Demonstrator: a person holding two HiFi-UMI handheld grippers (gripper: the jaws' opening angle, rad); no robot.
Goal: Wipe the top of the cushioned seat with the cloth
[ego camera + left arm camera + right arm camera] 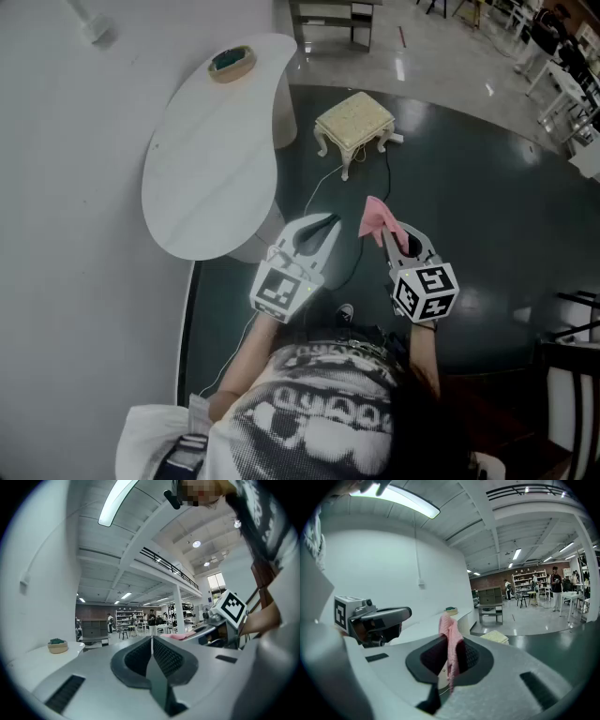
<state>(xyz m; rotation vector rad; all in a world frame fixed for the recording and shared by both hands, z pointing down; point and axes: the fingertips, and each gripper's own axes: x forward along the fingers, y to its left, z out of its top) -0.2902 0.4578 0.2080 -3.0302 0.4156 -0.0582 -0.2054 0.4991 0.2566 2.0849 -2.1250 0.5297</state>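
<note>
On the white kidney-shaped table (pixel 211 159) by the wall sits the only container I can see, a small round tan bowl (pixel 232 63) with something dark green in it; I cannot tell what that is. The same bowl (pixel 57 646) shows low at the left in the left gripper view. The only markings are the black-and-white square patterns on each marker cube (pixel 424 292), and the big white print on the person's dark T-shirt (pixel 328 412) is too distorted to read. The right gripper (pixel 384 230) has its jaws pinched onto a pink cloth (pixel 376 216). In the right gripper view the cloth (pixel 447 623) looks soft and nubbly, standing up between the dark ribbed pads and trailing down below them. The left gripper (pixel 331 222) is beside it, just apart. Its jaws are pressed together with nothing between them, and the left gripper view shows the two textured pads meeting along one thin seam at the left gripper's (pixel 152 638) tips. The cushioned seat (pixel 354 122) stands well ahead of both grippers on the dark green glossy floor (pixel 469 187), near the narrow end of the table. It is a low square stool with a cream patterned cushion and curved, carved, pale legs. The cloth is held in the air well short of it. A thin light cable (pixel 323 183) runs across the floor from near the stool's legs back toward the person.
</note>
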